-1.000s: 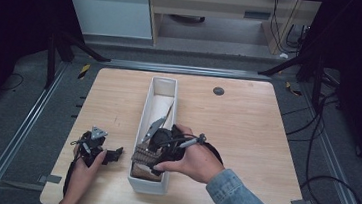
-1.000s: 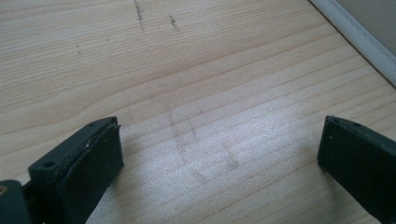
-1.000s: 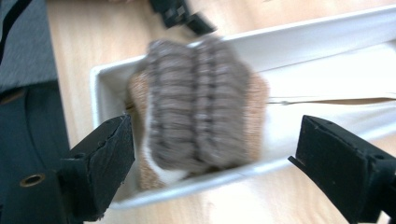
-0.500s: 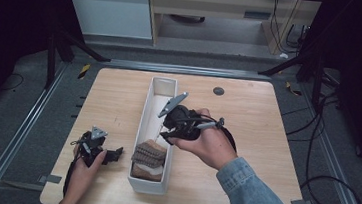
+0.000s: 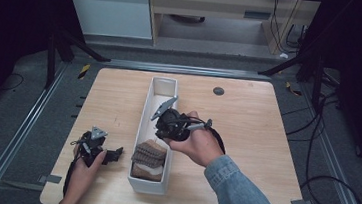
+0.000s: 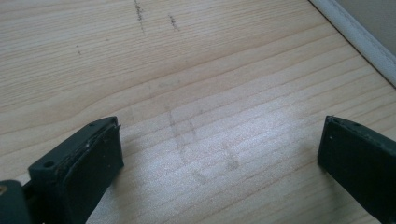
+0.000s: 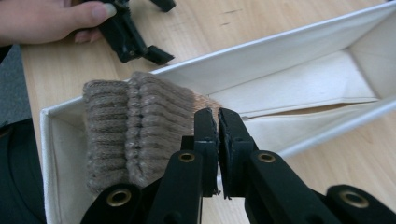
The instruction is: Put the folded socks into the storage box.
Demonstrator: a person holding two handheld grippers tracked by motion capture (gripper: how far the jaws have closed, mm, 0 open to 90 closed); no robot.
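A brown ribbed knit piece (image 5: 149, 155) lies folded in the near end of a long white fabric bin (image 5: 140, 128). My right gripper (image 5: 165, 129) hovers over the bin's middle, just beyond the knit. In the right gripper view its jaws (image 7: 217, 126) have just been closing and now stand shut with nothing between them, above the knit piece (image 7: 126, 126) and the bin (image 7: 280, 51). My left gripper (image 5: 113, 155) rests on the table left of the bin, open, and in its own view its jaws (image 6: 219, 149) span bare wood.
The wooden table (image 5: 246, 133) has free room right of the bin and along the far left. A small dark round disc (image 5: 218, 91) sits near the far edge. The bin's white wall (image 6: 355, 32) runs close to the left gripper.
The right gripper lifted off the knit piece at the bin's near end, left it there, moved farther along the bin, and its jaws closed. The left gripper stayed put.
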